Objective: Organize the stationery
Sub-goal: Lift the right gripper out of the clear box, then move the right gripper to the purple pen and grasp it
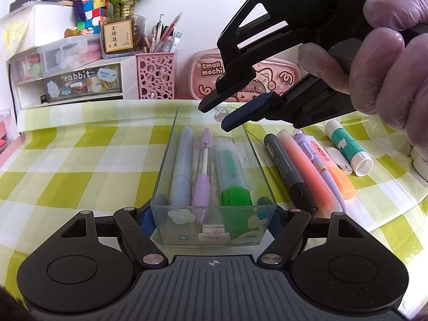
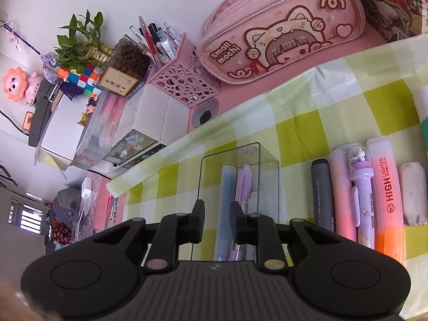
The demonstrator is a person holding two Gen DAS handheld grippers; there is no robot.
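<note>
A drawer unit (image 1: 67, 80) and pink pen cup (image 1: 156, 76) line the wall at left. The left gripper (image 1: 212, 219) clamps a clear tray (image 1: 214, 236) holding three pens on the checked tabletop (image 1: 80, 165). The right gripper (image 1: 223, 116) hovers above, slightly parted, empty. Right: loose markers (image 1: 307, 168), a glue stick (image 1: 347, 147).

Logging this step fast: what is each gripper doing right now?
Left gripper: shut on the clear tray, one finger outside each side wall.
Right gripper: open, empty, above the tray's far end.
</note>
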